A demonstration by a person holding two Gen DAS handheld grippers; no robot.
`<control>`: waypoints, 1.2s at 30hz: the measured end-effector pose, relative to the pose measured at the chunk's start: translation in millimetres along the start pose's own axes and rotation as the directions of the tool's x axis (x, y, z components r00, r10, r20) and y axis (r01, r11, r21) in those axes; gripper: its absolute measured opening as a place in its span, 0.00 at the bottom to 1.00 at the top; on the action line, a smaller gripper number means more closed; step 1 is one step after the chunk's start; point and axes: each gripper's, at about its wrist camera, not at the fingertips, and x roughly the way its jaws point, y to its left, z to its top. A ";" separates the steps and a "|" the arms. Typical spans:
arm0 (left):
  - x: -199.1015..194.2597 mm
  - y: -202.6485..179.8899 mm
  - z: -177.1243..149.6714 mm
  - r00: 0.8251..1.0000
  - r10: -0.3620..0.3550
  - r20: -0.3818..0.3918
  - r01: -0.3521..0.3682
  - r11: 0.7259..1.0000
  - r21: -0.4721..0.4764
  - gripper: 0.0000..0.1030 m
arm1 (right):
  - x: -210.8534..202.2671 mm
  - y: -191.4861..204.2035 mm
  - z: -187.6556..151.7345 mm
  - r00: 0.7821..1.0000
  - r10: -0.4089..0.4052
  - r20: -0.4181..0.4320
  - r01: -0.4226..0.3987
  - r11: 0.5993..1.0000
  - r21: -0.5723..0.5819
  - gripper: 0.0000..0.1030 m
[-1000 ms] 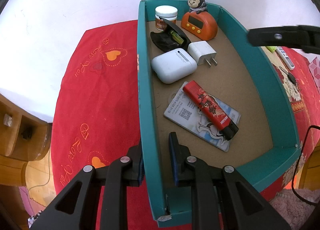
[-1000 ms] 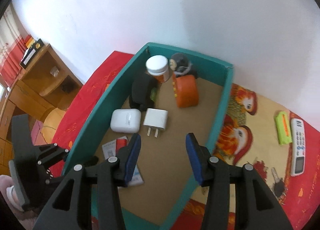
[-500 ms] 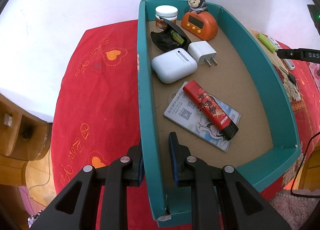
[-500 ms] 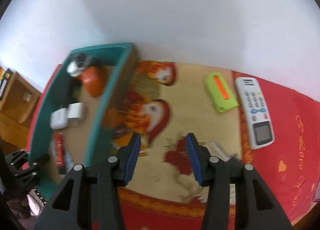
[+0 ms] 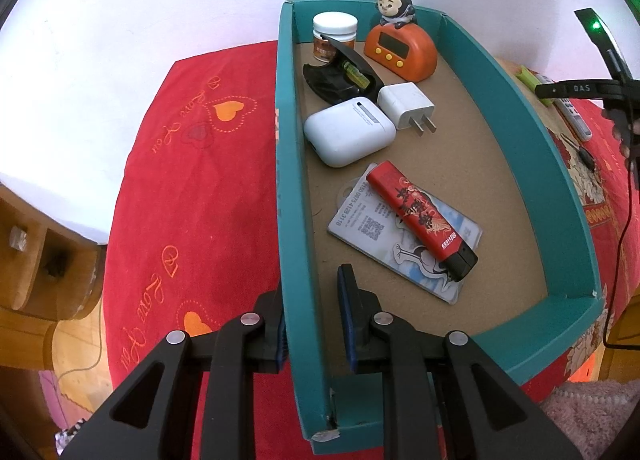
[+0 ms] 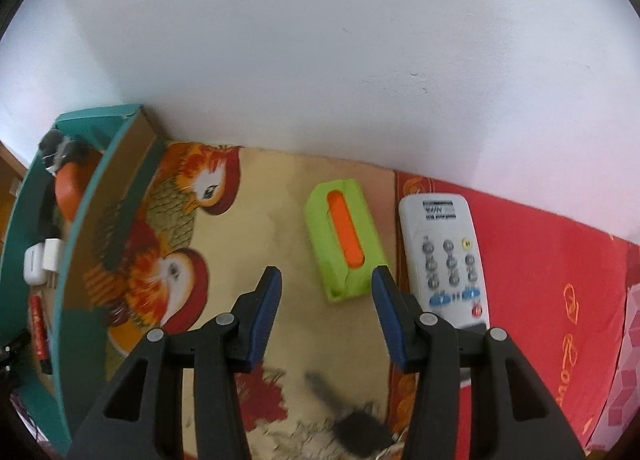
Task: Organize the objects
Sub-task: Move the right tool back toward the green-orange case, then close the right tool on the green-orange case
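Lower centre of the left wrist view: left tongs (image 5: 310,314) clenched on the near left wall of the teal cardboard box (image 5: 288,196), one blue pad outside, one inside. In the box, from far end to near: white-lidded jar (image 5: 334,34), orange clock with a small monkey figure on top (image 5: 400,48), black open case holding a green vial (image 5: 344,78), white plug adapter (image 5: 406,106), white rounded earbud case (image 5: 348,136), red lighter with black cap (image 5: 420,220) lying across a printed card (image 5: 400,238). Box resting on a red cloth with orange hearts (image 5: 192,164) over the surface.

Lower centre of the right wrist view: right tongs (image 6: 326,316) released, nothing between the blue pads, hovering over the bird-patterned cloth (image 6: 192,220). Just beyond the fingertips, a lime-green rectangular case with an orange strip (image 6: 344,246); beside it to the right, a white remote control with grey buttons (image 6: 446,256). At bottom centre, a blurred dark object (image 6: 356,432), not identifiable. Teal box at far left of that frame.
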 end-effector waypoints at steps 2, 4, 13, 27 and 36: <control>-0.3 -0.5 -0.1 1.000 0.003 -0.001 -0.003 1.000 -0.002 0.20 | 3.4 -0.8 3.3 1.000 -0.013 0.007 0.014 1.000 -0.018 0.46; -0.3 -1.5 0.1 1.000 0.007 -0.002 -0.007 1.000 -0.003 0.20 | 4.6 -1.2 5.3 1.000 -0.015 0.011 0.015 0.999 -0.029 0.47; -0.3 -3.4 1.2 1.000 0.012 -0.005 -0.012 1.000 -0.008 0.20 | 25.4 -2.0 33.0 0.999 -0.030 -0.013 0.029 0.997 -0.074 0.47; -1.8 -3.2 -0.8 1.000 0.007 0.001 -0.007 1.000 -0.005 0.20 | 27.3 10.5 25.7 0.996 0.066 -0.066 -0.070 0.996 -0.048 0.38; -2.3 -3.1 -0.8 1.000 0.005 0.000 -0.005 1.000 0.002 0.20 | 22.6 31.3 12.9 0.988 0.113 -0.102 -0.116 0.993 -0.020 0.38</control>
